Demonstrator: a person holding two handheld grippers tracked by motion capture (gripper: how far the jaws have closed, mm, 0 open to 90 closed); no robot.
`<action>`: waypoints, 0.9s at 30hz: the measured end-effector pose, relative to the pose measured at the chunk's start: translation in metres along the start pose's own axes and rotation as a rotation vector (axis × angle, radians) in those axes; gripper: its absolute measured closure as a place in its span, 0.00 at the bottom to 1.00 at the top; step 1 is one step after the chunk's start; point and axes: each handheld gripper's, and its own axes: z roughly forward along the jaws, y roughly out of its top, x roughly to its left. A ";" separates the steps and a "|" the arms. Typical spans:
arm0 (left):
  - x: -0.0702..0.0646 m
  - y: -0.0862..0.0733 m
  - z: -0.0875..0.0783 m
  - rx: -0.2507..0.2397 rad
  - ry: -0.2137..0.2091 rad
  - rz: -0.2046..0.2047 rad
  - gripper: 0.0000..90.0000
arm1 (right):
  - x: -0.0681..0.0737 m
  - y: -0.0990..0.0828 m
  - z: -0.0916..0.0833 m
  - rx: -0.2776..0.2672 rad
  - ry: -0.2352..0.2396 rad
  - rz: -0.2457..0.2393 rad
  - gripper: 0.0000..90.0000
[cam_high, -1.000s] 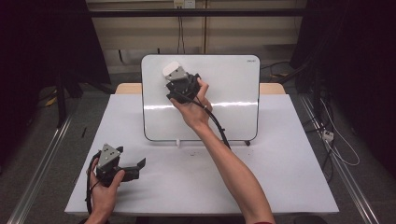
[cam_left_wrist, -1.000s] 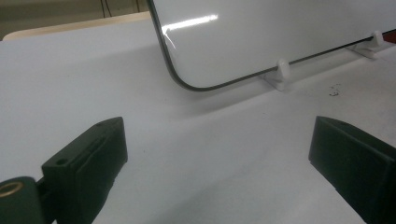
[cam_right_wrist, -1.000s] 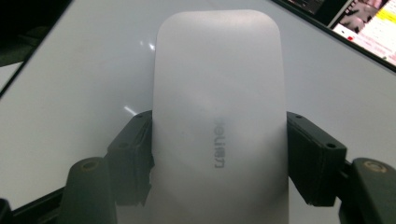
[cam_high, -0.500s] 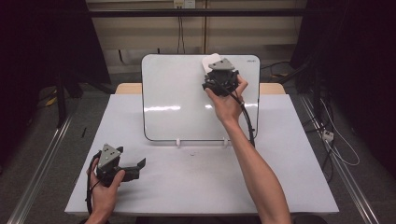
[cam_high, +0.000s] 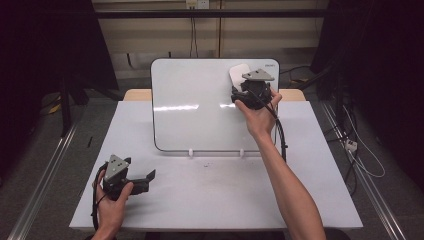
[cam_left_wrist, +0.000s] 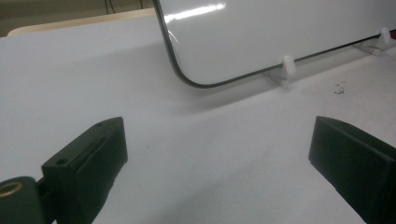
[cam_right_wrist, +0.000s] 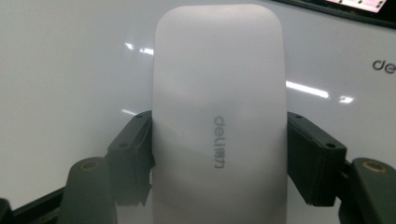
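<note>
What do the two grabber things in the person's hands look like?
Each tool, left and right, is a chunky black block with a grey three-cornered plate on top and a black cable trailing from it. Their fingers are thick, black and blocky, with brass-coloured rings near the base. The person's forearms are bare, with no sleeves showing.

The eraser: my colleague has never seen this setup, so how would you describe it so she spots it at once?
Find the whiteboard propped upright at the back of the table. Near its upper right corner, the right gripper clamps a pale, rounded oblong eraser against the board. It is the one thing on the board's face, with grey lettering on its back.
</note>
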 end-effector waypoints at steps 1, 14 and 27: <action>0.000 0.000 0.000 -0.002 -0.001 0.001 0.05 | -0.001 -0.002 -0.001 0.000 0.013 0.016 0.35; -0.002 0.002 0.002 0.000 -0.001 0.006 0.05 | -0.003 -0.009 -0.027 -0.064 0.027 -0.023 0.35; 0.002 0.000 0.002 0.004 0.008 -0.011 0.05 | -0.013 -0.027 -0.039 -0.074 0.082 -0.058 0.35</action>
